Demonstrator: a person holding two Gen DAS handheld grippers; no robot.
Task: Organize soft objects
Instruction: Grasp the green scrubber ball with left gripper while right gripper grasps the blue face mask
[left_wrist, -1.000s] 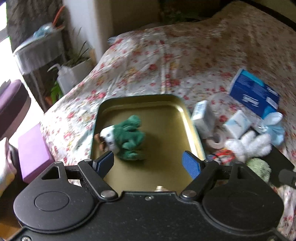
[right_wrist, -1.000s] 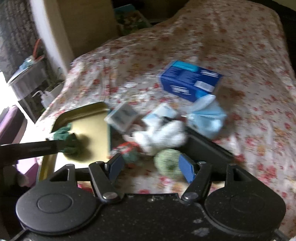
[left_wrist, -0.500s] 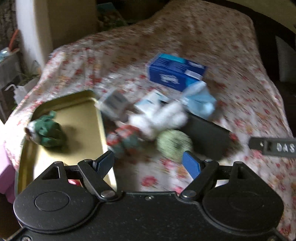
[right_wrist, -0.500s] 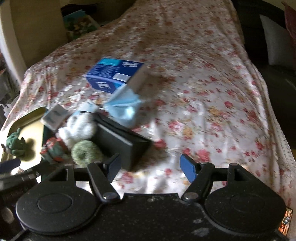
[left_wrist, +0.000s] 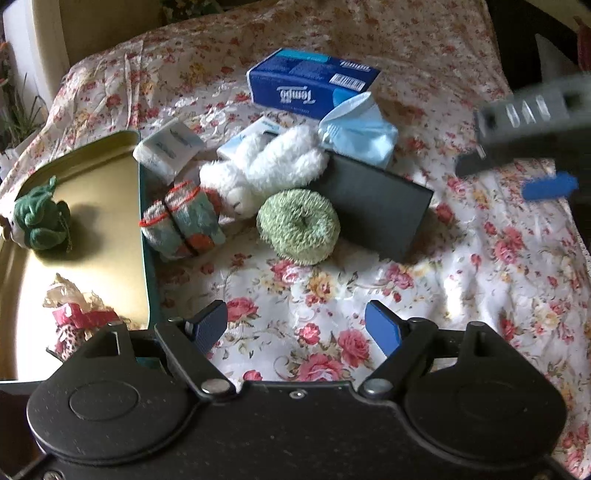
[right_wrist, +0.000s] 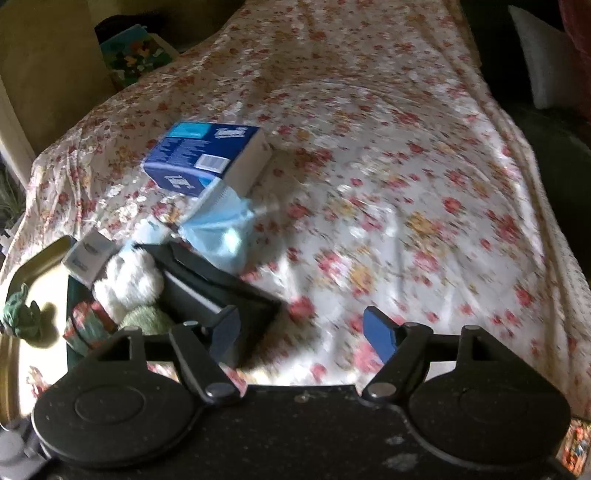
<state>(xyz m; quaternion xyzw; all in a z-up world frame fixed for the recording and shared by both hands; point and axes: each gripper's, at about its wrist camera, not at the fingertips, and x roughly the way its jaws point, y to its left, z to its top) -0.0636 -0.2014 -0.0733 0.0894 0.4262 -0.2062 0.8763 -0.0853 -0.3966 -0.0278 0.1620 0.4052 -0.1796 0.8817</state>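
Observation:
A gold tray (left_wrist: 110, 258) lies at the left on the floral bedspread and holds a green plush toy (left_wrist: 40, 218) and a red-and-lace fabric piece (left_wrist: 74, 314). Right of the tray lie a knitted red-green roll (left_wrist: 181, 221), a white plush (left_wrist: 266, 166), a round green scrubber (left_wrist: 299, 225) and a light blue face mask (left_wrist: 358, 129). My left gripper (left_wrist: 295, 325) is open and empty, above the bedspread in front of the scrubber. My right gripper (right_wrist: 306, 332) is open and empty, over the bedspread right of the pile; one of its fingers (left_wrist: 546, 184) shows in the left wrist view.
A black wallet-like case (left_wrist: 373, 203) lies behind the scrubber. A blue Tempo tissue box (left_wrist: 310, 85) and small white packets (left_wrist: 170, 147) lie further back. The bed (right_wrist: 406, 166) stretches to the right, with a pillow (right_wrist: 543, 59) at its far side.
My left gripper has swung right from over the tray to the pile of soft things. My right gripper has moved right, away from the pile. Both stayed open and empty.

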